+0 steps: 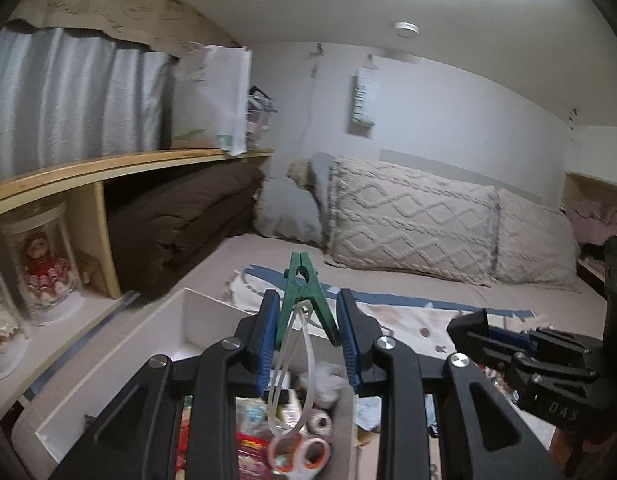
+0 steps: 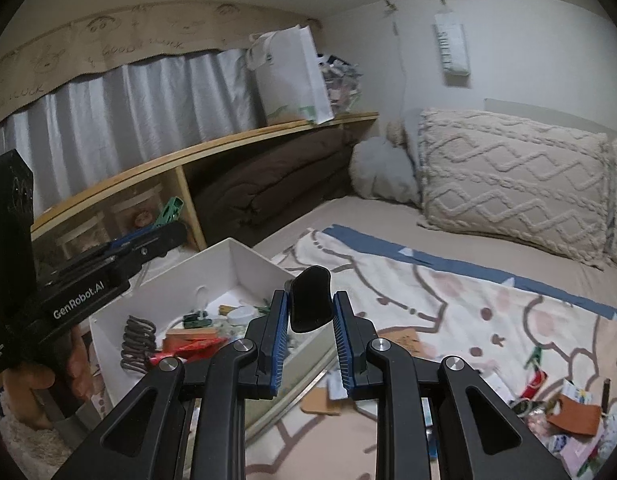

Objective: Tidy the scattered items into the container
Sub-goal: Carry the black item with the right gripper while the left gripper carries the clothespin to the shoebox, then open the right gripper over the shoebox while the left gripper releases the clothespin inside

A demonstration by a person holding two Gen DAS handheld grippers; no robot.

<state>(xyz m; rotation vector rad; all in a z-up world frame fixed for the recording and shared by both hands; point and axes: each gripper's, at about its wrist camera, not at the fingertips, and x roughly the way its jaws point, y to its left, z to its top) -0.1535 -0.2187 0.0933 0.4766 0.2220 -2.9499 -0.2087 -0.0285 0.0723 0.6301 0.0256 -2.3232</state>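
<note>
A: Left gripper [image 1: 306,330] fingers pinch a green clothespin [image 1: 301,292], long axis pointing to 12 o'clock, loop dangling over the white box [image 1: 108,372] directly below.

B: Right gripper [image 2: 310,322]?

A: Pressed onto a black clip [image 2: 309,304]. Box sits at its 10 o'clock, so left is nearer. Loose clutter [image 2: 564,408] at 4 o'clock on the blanket [image 2: 448,300].

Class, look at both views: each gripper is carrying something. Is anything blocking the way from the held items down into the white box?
Nothing visible does. The left gripper holds a green clothespin directly over the open white box; the right gripper holds a black piece beside the box's near corner.
</note>
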